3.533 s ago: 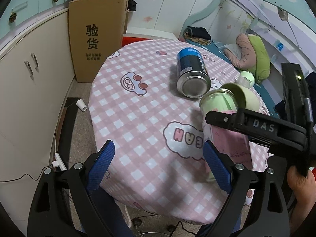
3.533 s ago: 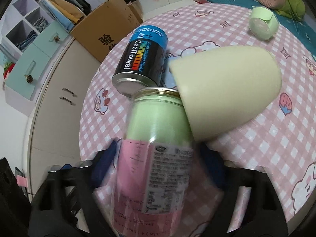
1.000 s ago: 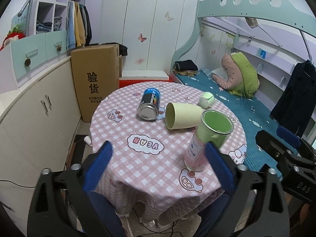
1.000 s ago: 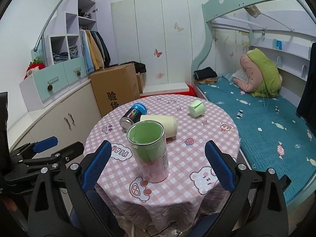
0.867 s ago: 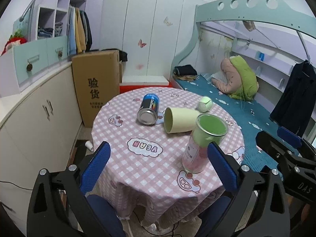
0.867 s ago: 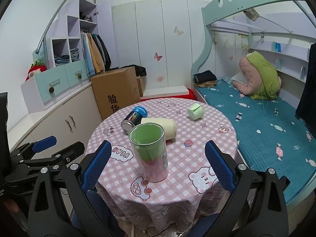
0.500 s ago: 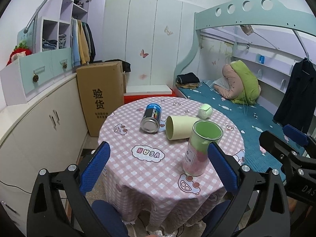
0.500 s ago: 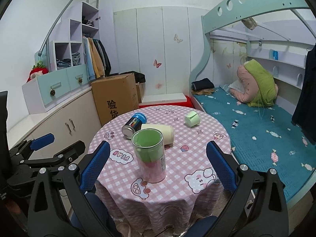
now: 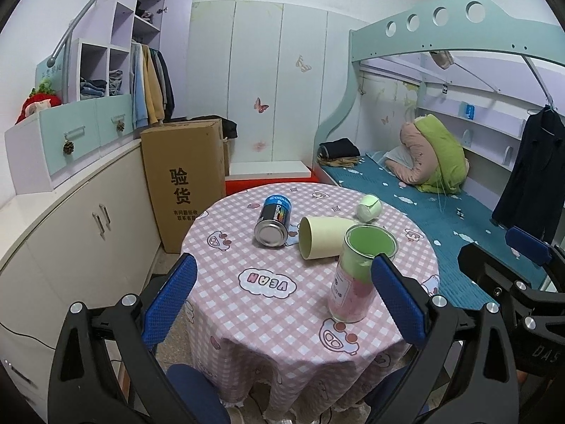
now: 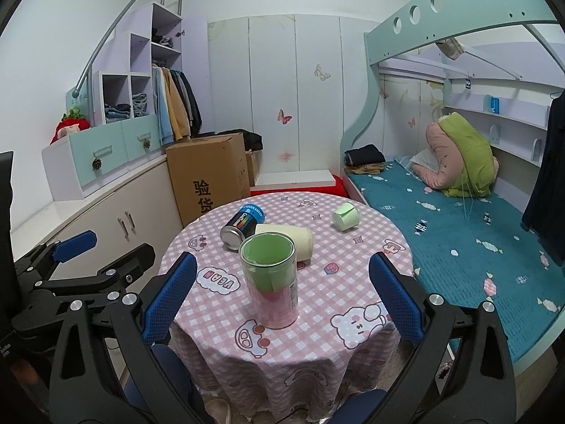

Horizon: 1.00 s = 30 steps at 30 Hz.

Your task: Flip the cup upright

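While both grippers hang back from the round surface [image 9: 247,304], the left gripper [image 9: 282,296] and right gripper [image 10: 280,296] each have their blue-padded fingers spread wide, pinching nothing. The cup [image 10: 273,282], clear with a green and pink insert and a small printed label too fine to read, stands upright near the front edge. Behind it a cream cup [image 9: 323,242] lies on its side beside a toppled "CoolTowel" can [image 9: 273,221]. The cloth reads "BEAR"; the cardboard box [image 9: 185,183] reads "验货".
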{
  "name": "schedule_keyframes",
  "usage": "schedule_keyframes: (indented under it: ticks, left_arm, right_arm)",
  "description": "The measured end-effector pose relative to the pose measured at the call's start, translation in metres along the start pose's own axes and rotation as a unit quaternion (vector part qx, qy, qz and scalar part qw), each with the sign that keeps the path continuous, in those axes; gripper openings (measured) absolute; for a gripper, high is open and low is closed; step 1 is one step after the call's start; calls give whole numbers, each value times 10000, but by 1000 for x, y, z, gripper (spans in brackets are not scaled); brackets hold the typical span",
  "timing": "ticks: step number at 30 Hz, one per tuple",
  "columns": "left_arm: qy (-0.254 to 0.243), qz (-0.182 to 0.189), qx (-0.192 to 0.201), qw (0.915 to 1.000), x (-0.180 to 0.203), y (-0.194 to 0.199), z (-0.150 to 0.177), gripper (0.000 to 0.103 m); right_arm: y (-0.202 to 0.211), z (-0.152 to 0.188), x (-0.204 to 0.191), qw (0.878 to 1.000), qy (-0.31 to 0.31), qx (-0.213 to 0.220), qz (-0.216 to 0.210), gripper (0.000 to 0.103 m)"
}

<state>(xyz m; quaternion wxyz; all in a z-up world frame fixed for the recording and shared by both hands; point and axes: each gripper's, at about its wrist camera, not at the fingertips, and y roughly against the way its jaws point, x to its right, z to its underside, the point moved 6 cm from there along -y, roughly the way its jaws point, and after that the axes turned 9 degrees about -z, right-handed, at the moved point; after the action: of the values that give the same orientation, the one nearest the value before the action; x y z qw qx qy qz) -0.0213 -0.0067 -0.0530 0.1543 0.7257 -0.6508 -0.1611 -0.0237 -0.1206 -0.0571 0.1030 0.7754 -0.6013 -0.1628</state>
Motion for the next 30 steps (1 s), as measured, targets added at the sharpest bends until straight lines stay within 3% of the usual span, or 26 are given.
schedule_keyframes:
  ticks: [30]
  left_arm:
    - [6,-52,115,9999,5,3,-7,95]
  right_arm:
    - [0,-5,4,10000,-4,77,-2,98]
